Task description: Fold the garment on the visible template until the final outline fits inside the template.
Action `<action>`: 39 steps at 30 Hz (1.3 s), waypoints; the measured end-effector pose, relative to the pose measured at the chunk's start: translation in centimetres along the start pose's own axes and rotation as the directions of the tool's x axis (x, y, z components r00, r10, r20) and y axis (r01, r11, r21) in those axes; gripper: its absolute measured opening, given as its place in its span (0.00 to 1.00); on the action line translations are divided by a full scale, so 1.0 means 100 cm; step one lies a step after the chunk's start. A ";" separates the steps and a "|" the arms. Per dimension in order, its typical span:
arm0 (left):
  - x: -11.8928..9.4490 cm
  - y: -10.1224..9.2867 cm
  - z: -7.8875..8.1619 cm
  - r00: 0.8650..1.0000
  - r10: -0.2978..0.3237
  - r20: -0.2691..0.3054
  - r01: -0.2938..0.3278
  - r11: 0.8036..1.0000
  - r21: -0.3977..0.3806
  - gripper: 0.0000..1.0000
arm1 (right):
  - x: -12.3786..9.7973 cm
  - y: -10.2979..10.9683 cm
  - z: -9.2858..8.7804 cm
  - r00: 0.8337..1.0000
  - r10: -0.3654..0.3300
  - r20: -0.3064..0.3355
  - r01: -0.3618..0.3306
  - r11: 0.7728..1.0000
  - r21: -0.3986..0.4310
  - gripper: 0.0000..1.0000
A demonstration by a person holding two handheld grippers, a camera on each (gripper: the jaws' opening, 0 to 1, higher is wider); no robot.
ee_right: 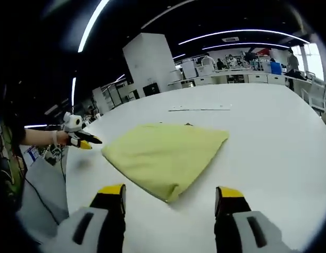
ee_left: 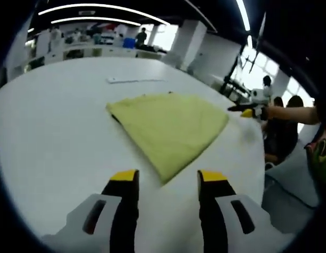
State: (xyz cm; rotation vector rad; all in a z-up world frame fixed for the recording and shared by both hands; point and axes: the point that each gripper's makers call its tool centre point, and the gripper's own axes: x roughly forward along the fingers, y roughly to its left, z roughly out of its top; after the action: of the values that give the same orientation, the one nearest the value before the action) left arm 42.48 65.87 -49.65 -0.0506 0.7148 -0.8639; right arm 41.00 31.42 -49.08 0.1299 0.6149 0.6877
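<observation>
- Left gripper [ee_left: 167, 178]: jaws apart, holding nothing, above white table [ee_left: 52, 137].
- Right gripper [ee_right: 170, 194]: jaws apart, holding nothing.
- Yellow-green garment [ee_left: 170, 126]: folded, flat on table, just beyond both grippers' tips.
- Pale strip [ee_left: 135, 80]: on table beyond garment.

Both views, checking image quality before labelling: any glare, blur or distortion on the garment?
Left gripper view: the yellow garment is evenly lit and fairly sharp, the white table bows from fisheye, and the windows at right are blown out. Right gripper view: soft shadow under the garment, with bright ceiling strips streaking above.
</observation>
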 end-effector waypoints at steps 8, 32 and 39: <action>0.005 0.003 -0.007 1.000 0.027 0.005 -0.027 1.000 -0.013 0.30 | 0.005 0.001 -0.022 0.999 -0.033 -0.020 0.034 0.997 0.073 0.43; 0.024 0.011 -0.021 0.997 0.076 -0.006 -0.077 0.995 -0.063 0.06 | 0.026 -0.002 -0.027 0.994 -0.106 -0.006 0.105 0.972 0.211 0.01; 0.028 0.011 -0.020 0.997 0.076 -0.008 -0.076 0.995 -0.068 0.01 | 0.024 -0.001 -0.028 0.995 -0.102 -0.017 0.104 0.977 0.188 0.00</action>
State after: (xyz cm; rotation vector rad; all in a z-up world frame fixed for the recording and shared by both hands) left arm 43.23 65.04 -53.12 -0.0814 0.7471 -0.7673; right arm 40.91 32.60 -52.63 0.2698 0.6884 0.5290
